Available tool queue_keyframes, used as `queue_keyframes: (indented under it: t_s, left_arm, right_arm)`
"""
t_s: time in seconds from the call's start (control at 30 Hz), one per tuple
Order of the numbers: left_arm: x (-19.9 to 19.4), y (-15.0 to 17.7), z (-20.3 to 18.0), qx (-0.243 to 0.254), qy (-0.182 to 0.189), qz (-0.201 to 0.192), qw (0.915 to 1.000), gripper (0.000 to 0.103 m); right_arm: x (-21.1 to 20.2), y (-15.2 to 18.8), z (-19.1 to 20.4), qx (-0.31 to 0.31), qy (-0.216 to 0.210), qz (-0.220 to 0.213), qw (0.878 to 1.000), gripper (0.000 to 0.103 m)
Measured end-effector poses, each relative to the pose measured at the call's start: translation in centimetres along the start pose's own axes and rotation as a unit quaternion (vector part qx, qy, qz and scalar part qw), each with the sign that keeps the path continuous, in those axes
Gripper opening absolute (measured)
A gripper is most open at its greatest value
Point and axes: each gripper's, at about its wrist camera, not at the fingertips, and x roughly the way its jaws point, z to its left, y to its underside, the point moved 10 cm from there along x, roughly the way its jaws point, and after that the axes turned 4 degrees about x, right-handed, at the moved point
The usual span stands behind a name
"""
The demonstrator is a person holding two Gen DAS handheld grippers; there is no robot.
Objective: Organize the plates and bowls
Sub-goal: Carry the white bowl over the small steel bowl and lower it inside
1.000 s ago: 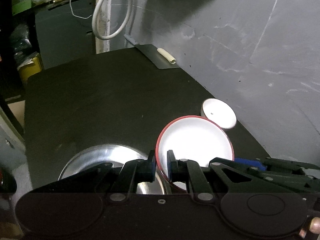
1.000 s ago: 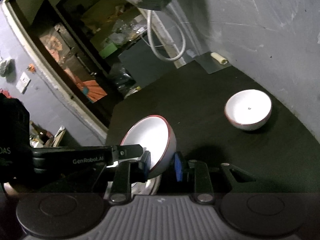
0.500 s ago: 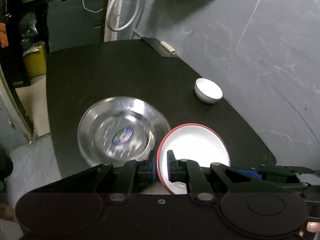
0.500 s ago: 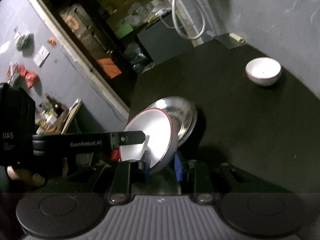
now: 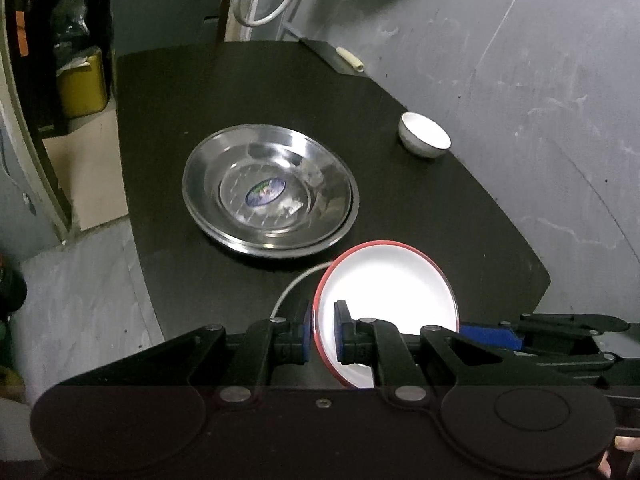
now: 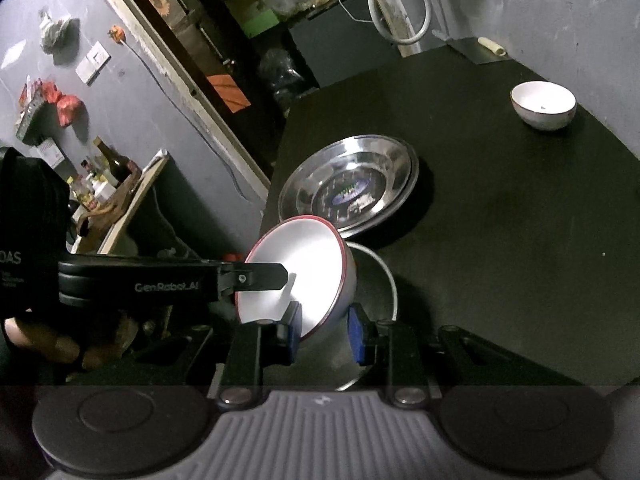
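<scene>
Both grippers have hold of the same red-rimmed bowl (image 5: 386,300), which hangs tilted above the near end of the black table (image 5: 224,92), clear of the surface. The left gripper (image 5: 322,334) pinches the bowl's rim, one blue pad outside and one inside the white hollow. From the right wrist view, the right gripper (image 6: 325,330) straddles the lower edge of that bowl (image 6: 296,272): its left pad sits against the inside, while its right pad stands just off the outer wall, so I cannot tell whether those jaws truly clamp it. The left tool's black arm reaches across in front of the bowl's mouth there, with a hand (image 6: 44,340) behind it at the far left. Just under the bowl a thin white rim (image 6: 380,268) curves out, a plate or lid, though what it is I can't make out. Beyond it on the table lies a wide steel plate (image 5: 270,190) with a blue sticker at its centre, seemingly stacked on another like it. Well apart, toward the table's far right edge near the grey wall (image 5: 540,80), stands a small white bowl (image 5: 424,140), upright.
</scene>
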Motion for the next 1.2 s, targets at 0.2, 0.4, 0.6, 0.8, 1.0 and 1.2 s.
queue_keyframes:
  t_s: [0.2,0.4,0.6,0.8,1.0,1.2]
  left_arm:
    - [0.1,1.3,0.0,0.0,0.001,0.014,0.9999,0.011]
    - [0.4,2.0,-0.2,0.001,0.002,0.027,0.9996,0.011]
    - [0.6,2.0,-0.4,0.004,0.0,0.032,0.9995,0.012]
    - [0.8,1.9,-0.6,0.01,-0.003,0.036,0.9993,0.014]
    - [1.2,2.0,-0.4,0.01,-0.01,0.042,0.999,0.015]
    - [1.4,2.0,-0.4,0.008,-0.017,0.048,0.9987,0.017]
  right_arm:
    - [0.2,0.6,0.1,-0.005,0.011,0.012,1.0,0.028]
    - [0.5,1.0,-0.1,-0.006,0.024,0.024,0.999,0.028]
    - [0.7,1.1,-0.1,-0.006,0.031,0.027,0.999,0.028]
    - [0.9,0.9,-0.1,-0.004,0.033,0.029,0.999,0.028]
    - [1.3,1.0,-0.2,-0.003,0.033,0.035,0.999,0.028]
    - [1.7,0.9,-0.4,-0.005,0.033,0.042,0.999,0.028]
